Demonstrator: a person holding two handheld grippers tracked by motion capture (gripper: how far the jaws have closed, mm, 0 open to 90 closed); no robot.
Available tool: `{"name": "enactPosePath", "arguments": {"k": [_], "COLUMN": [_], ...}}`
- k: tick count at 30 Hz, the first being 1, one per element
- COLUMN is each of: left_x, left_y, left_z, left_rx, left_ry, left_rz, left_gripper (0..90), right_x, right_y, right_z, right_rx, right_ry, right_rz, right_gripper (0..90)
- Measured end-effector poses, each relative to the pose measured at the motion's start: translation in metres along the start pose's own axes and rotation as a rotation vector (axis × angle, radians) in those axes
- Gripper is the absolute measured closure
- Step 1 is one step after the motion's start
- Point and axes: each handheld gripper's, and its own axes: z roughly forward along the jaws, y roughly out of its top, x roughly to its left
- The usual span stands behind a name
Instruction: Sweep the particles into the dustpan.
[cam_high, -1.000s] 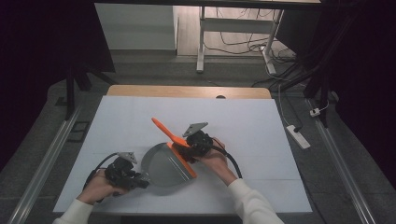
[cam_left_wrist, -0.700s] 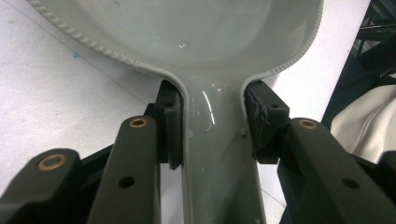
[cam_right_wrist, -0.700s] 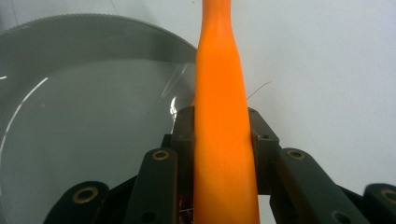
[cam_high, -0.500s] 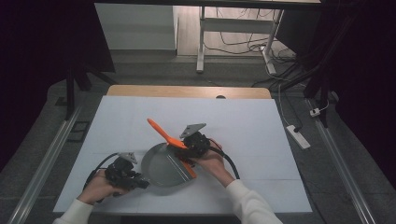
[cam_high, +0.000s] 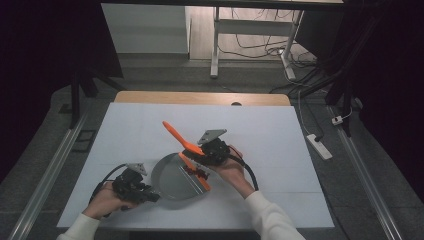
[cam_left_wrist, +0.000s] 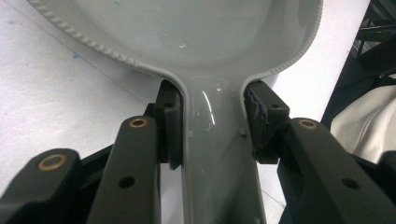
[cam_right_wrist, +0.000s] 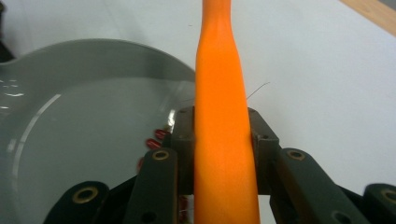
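A grey dustpan (cam_high: 172, 180) lies on the white table, and my left gripper (cam_high: 141, 192) is shut on its handle (cam_left_wrist: 217, 158) at the front left. The pads (cam_left_wrist: 170, 126) press on both sides of the handle just behind the pan's bowl (cam_left_wrist: 187, 32). My right gripper (cam_high: 206, 152) is shut on the orange handle (cam_right_wrist: 222, 116) of a brush (cam_high: 175, 134), held tilted over the pan's right rim. The brush's head (cam_high: 197, 175) reaches down into the pan. A few small red bits (cam_right_wrist: 154, 140) lie in the pan beside the right gripper's jaws.
The white table top (cam_high: 280, 150) stretches behind and to the right of the pan, with a wooden strip (cam_high: 200, 97) along its far edge. A power strip (cam_high: 320, 146) lies on the floor to the right. A person's hands and white sleeves (cam_high: 265, 215) come in from the bottom.
The brush and my right gripper have shifted only slightly over the pan, a little left and then back. The left gripper and the pan have stayed put.
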Motion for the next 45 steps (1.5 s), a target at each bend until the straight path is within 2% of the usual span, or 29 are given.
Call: {"name": "enactPosePath", "arguments": {"k": [1, 3, 6, 10, 12, 14, 17, 21, 23, 27, 29, 30, 31, 32, 33, 36, 38, 45], "left_x": [0.0, 0.0, 0.0, 0.0, 0.0, 0.0, 0.0, 0.0, 0.0, 0.0, 0.0, 0.0, 0.0, 0.0, 0.0, 0.0, 0.0, 0.0], "left_y": [0.0, 0.0, 0.0, 0.0, 0.0, 0.0, 0.0, 0.0, 0.0, 0.0, 0.0, 0.0, 0.0, 0.0, 0.0, 0.0, 0.0, 0.0], "left_z": [0.0, 0.0, 0.0, 0.001, 0.001, 0.001, 0.001, 0.001, 0.001, 0.001, 0.001, 0.001, 0.001, 0.001, 0.0, 0.0, 0.0, 0.0], "left_rx": [0.0, 0.0, 0.0, 0.0, -0.001, 0.0, -0.001, -0.001, -0.001, 0.0, 0.0, -0.001, -0.001, -0.001, -0.001, -0.001, 0.0, -0.001], "left_ry": [0.0, 0.0, 0.0, 0.0, 0.0, 0.0, 0.001, 0.001, 0.002, 0.001, 0.0, 0.0, 0.001, 0.001, 0.002, 0.003, 0.003, 0.002], "left_rz": [0.0, 0.0, 0.001, 0.002, 0.001, 0.001, 0.0, 0.0, -0.002, -0.001, -0.001, 0.0, 0.0, -0.001, 0.001, 0.0, 0.002, 0.002], "left_gripper": [61.2, 61.2, 61.2, 61.2, 61.2, 61.2, 61.2, 61.2, 61.2, 61.2, 61.2, 61.2, 61.2, 61.2, 61.2, 61.2, 61.2, 61.2], "right_x": [-0.005, -0.008, -0.018, -0.023, -0.024, -0.021, -0.008, -0.001, 0.002, 0.005, 0.007, 0.009, 0.009, 0.01, 0.012, 0.015, 0.009, -0.009], "right_y": [-0.002, -0.004, -0.011, -0.014, -0.014, -0.012, -0.008, -0.006, -0.006, -0.005, -0.005, -0.003, -0.003, -0.001, 0.0, 0.004, 0.006, -0.003], "right_z": [-0.001, 0.0, 0.004, 0.008, 0.009, 0.011, 0.014, 0.015, 0.016, 0.016, 0.015, 0.014, 0.014, 0.014, 0.013, 0.007, -0.002, -0.011], "right_rx": [0.003, 0.002, 0.029, 0.048, 0.04, 0.046, 0.06, 0.063, 0.05, 0.049, 0.03, 0.009, 0.009, 0.001, -0.002, -0.023, -0.052, -0.04], "right_ry": [-0.022, -0.03, -0.078, -0.089, -0.077, -0.066, -0.05, -0.042, 0.006, 0.014, 0.046, 0.086, 0.086, 0.109, 0.115, 0.094, 0.058, -0.022], "right_rz": [0.015, 0.032, 0.072, 0.087, 0.093, 0.075, 0.029, 0.009, 0.037, 0.034, 0.056, 0.069, 0.069, 0.069, 0.054, 0.032, 0.037, 0.083], "right_gripper": [70.0, 70.0, 70.0, 70.0, 70.0, 70.0, 70.0, 70.0, 70.0, 70.0, 70.0, 70.0, 70.0, 70.0, 70.0, 70.0, 70.0, 70.0]}}
